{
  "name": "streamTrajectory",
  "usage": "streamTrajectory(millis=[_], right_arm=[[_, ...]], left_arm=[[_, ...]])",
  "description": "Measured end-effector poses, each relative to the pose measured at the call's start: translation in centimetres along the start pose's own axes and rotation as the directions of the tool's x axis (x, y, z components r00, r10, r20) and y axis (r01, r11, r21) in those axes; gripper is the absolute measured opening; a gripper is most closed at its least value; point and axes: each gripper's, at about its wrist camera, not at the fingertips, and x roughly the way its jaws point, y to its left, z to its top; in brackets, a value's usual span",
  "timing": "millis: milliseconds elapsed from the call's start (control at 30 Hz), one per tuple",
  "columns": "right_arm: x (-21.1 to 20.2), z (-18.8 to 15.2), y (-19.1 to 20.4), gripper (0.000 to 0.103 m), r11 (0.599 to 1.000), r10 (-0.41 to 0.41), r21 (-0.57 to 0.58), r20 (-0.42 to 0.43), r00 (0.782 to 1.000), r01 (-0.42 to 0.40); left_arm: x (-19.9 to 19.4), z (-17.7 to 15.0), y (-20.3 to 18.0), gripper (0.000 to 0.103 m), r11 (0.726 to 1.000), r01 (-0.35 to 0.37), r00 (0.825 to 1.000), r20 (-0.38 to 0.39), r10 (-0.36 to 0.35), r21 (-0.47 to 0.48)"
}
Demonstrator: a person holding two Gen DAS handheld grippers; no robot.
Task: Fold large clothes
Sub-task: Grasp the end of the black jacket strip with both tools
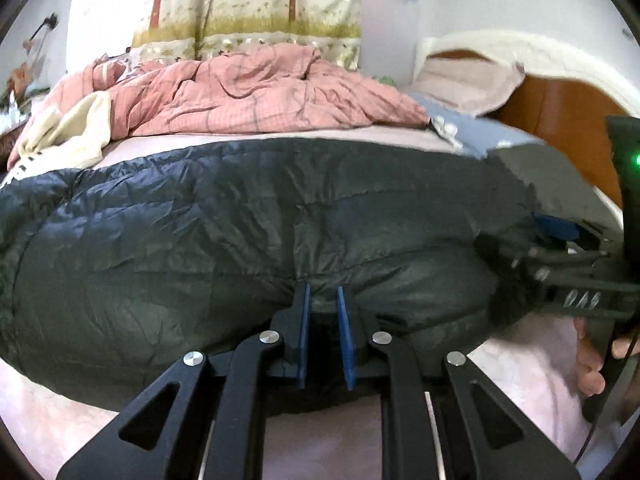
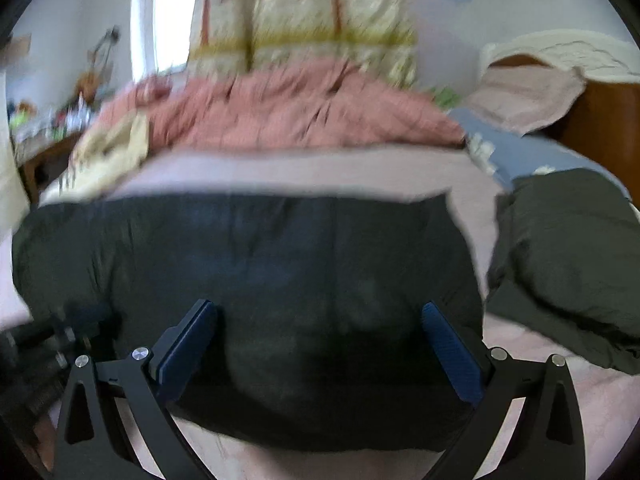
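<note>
A dark green puffy down jacket lies across the pink bed sheet; it also fills the middle of the right wrist view. My left gripper is shut on a pinch of the jacket's near edge. My right gripper is open, its blue pads spread wide on either side of the jacket's near edge, holding nothing. The right gripper also shows at the right of the left wrist view, against the jacket's end. A loose dark part of the jacket lies to the right.
A crumpled pink quilt and a cream cloth lie at the far side of the bed. A blue pillow and wooden headboard are at the right. A patterned curtain hangs behind. A cluttered side table stands at left.
</note>
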Motion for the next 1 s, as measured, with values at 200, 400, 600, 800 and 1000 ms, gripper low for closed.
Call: streamTrajectory(millis=[200,400,600,800,1000], right_arm=[[1.8,-0.7,0.4,0.103,0.999,-0.022,-0.031,-0.081,0.996,0.019],[2.3,-0.8,0.4,0.103,0.999,-0.021,-0.027,-0.090,0.996,0.019],[2.4,-0.7,0.4,0.103,1.000,-0.020,-0.024,-0.093,0.995,0.018],[2.7,-0.7,0.3,0.103,1.000,-0.020,-0.023,-0.095,0.995,0.018],[2.8,-0.8,0.2,0.103,0.999,-0.019,-0.028,-0.099,0.995,0.016]], left_arm=[[0.5,0.3,-0.2,0.016,1.000,-0.022,0.999,-0.033,0.022,0.014],[2.2,3.4,-1.8,0.039,0.990,-0.066,0.989,-0.124,0.081,0.123],[5.4,7.7,0.7,0.029,0.997,-0.078,0.976,-0.205,0.075,-0.008],[10.7,10.5,4.0,0.012,0.986,-0.070,0.948,-0.317,0.019,-0.152],[13.9,11.4,5.3,0.003,0.973,-0.054,0.932,-0.362,-0.031,-0.223]])
